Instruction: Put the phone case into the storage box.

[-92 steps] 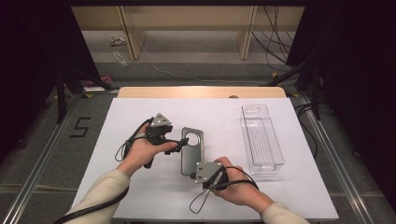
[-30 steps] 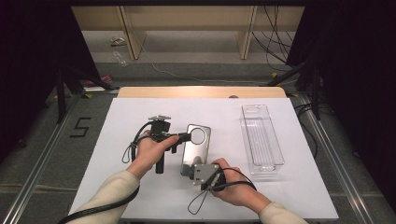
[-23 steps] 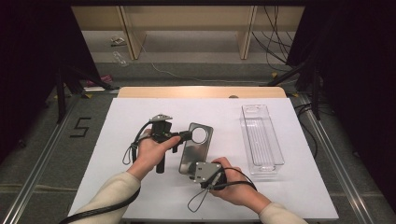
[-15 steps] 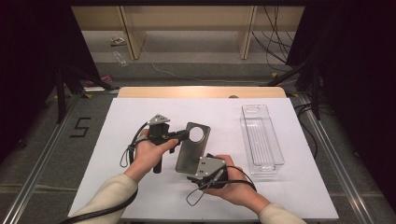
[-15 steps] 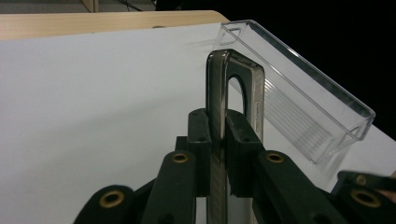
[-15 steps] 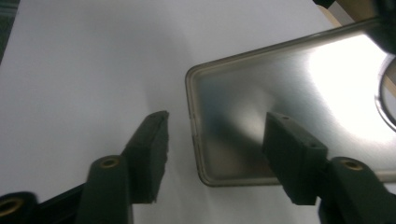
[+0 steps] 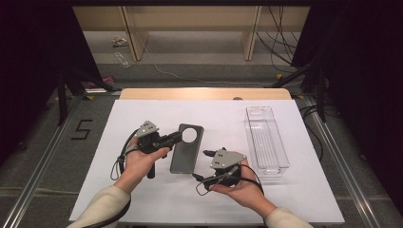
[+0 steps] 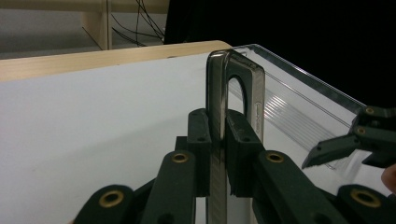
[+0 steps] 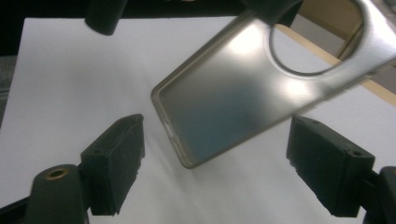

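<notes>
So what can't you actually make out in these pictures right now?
- Left gripper view: the lower end of the phone case is hidden by the shut jaws and cut off at the bottom edge.
- Right gripper view: the case's top corner runs off the right edge.
- High view: whether the clear tray holds anything small; glare and its transparency prevent telling.

1. A white rectangular table top [image 7: 142, 114] with a pale wooden far edge [image 7: 204, 93].
2. Grey carpeted floor [image 7: 43, 156] bearing a black "5" marking [image 7: 81, 129].
3. Light wooden shelving [image 7: 190, 19] beyond, black cables [image 7: 280, 28] hanging.
4. Dark black surroundings [image 7: 361, 71] on both sides.
</notes>
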